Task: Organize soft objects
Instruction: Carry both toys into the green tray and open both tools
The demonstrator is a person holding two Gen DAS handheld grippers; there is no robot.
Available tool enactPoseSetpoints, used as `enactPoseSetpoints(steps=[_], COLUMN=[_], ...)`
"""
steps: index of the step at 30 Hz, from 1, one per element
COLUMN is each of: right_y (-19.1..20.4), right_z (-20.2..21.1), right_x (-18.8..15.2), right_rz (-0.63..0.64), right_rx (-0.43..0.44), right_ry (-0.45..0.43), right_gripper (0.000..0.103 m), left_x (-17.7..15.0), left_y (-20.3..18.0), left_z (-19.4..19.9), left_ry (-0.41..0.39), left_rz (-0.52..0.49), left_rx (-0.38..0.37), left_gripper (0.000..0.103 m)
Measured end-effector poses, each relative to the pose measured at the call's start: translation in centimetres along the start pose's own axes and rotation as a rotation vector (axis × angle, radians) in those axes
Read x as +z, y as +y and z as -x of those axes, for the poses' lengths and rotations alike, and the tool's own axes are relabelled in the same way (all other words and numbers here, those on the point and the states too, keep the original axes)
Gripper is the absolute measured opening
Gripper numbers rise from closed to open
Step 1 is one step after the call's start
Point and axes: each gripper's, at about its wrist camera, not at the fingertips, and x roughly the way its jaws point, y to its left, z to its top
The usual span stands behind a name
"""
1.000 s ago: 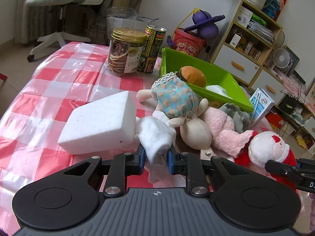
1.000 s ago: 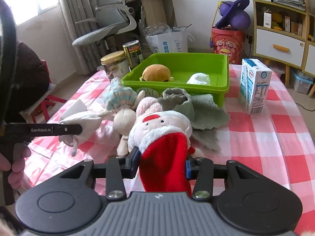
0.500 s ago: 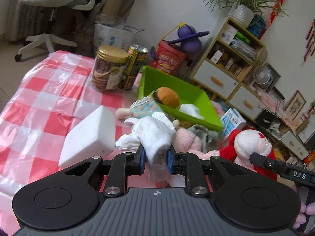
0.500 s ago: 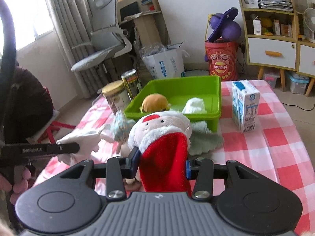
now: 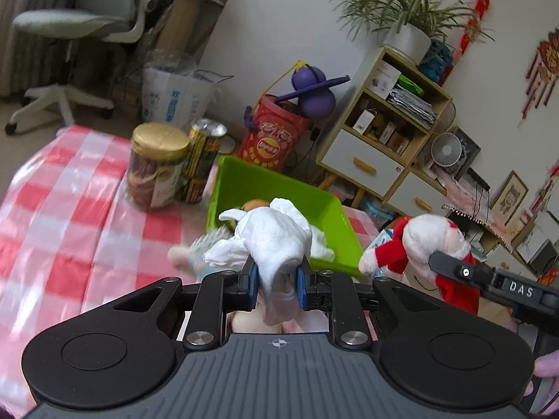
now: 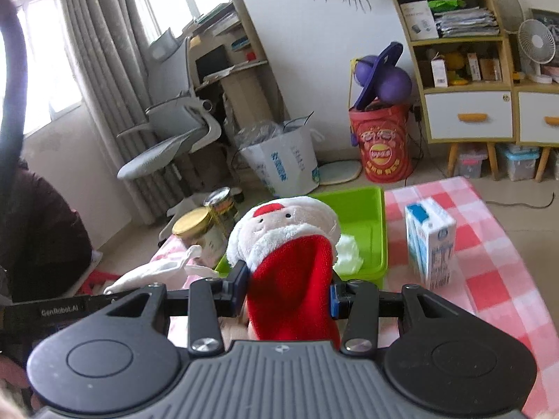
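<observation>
Left wrist view: left claw (image 5: 278, 281) was clamped on a white cloth toy (image 5: 270, 241), held up in front of the green bin (image 5: 333, 214). Right claw (image 6: 287, 288) was clamped on the Santa plush (image 6: 284, 234), also raised before the bin. Beyond on the checkered desk (image 6: 489, 244): milk carton (image 6: 431, 241), gold-lid jar (image 5: 157, 164), can (image 5: 202, 159).

"DAS" stands on the right gripper (image 5: 496, 279); seemingly "GenRobot.AI" on the left gripper (image 6: 59, 310).
</observation>
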Motion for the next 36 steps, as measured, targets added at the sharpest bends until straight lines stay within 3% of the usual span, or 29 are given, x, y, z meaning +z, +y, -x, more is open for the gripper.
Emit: enactPoseSetpoints(steps=[16, 26, 29, 32, 36], right_y=[-1.4, -1.5, -1.8, -2.2, -2.1], right_z=[-9.4, -15.2, -16.6, -17.8, -19.2], right_x=[5.4, 6.3, 6.2, 6.0, 5.5], right_rz=[-0.037, 0.022, 0.056, 0.056, 0.078], right_rx=[-0.081, -0.194, -0.253, -0.256, -0.250], right_ry=[0.011, 0.028, 0.049, 0.075, 0.103], right_gripper=[0.026, 0.026, 0.026, 0.026, 0.027], left_x=[6.7, 7.0, 6.1, 5.1, 4.6], left_y=[-2.6, -4.3, -3.6, -2.9, -2.5], left_z=[-10.6, -19.4, -21.6, -23.2, -23.7], left_ry=[0.004, 0.138, 0.189, 0.222, 0.194], left_rz=[-0.152, -0.126, -0.087, -0.090, -0.148], left_rx=[0.048, -0.047, -0.021, 0.028, 0.094], left_gripper=[0.020, 0.019, 0.019, 0.019, 0.019])
